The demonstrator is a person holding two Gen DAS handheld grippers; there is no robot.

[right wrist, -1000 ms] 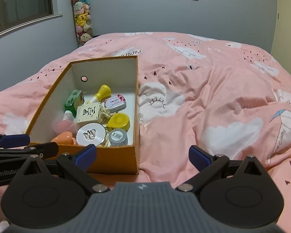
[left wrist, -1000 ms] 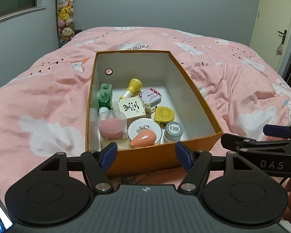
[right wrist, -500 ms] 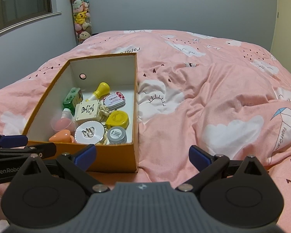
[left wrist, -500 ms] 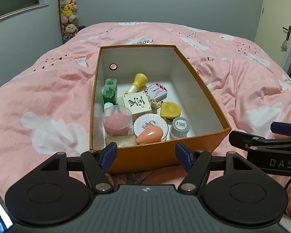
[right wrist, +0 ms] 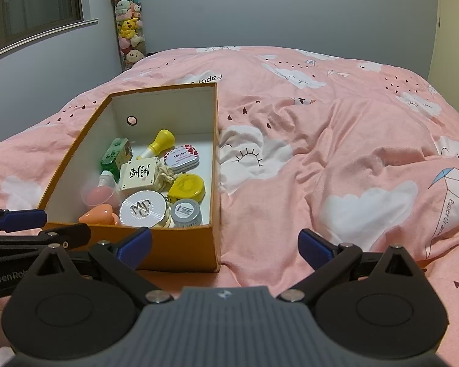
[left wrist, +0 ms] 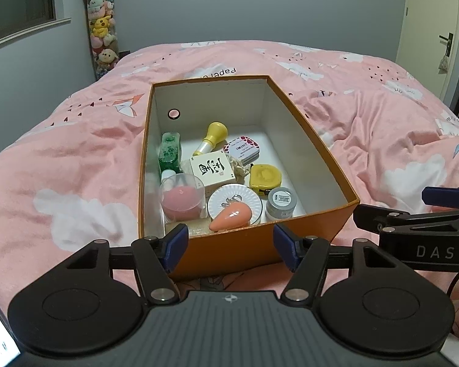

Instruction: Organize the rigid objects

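Far left, beside the window: a tall clear tube of plush toys [left wrist: 102,27], upright against the grey wall. On the pink quilt [left wrist: 76,153], an orange box [left wrist: 248,246], lid off, white inside. Packed at its near end, from the left: a green bottle [left wrist: 169,153] lying flat, a clear cup with a pink sponge [left wrist: 183,199], a cream box with black characters [left wrist: 212,169], a yellow-capped bottle [left wrist: 212,136] behind it, a round white compact [left wrist: 235,205] with an orange carrot-shaped piece [left wrist: 231,215] on top, a mint tin [left wrist: 241,150], a yellow tape measure [left wrist: 266,179], and a small grey jar [left wrist: 281,203]. Just short of the box's near wall: left gripper [left wrist: 230,246], jaws closing, nothing between them. Further right, over bare quilt: right gripper [right wrist: 225,249], spread wide, gripping nothing.
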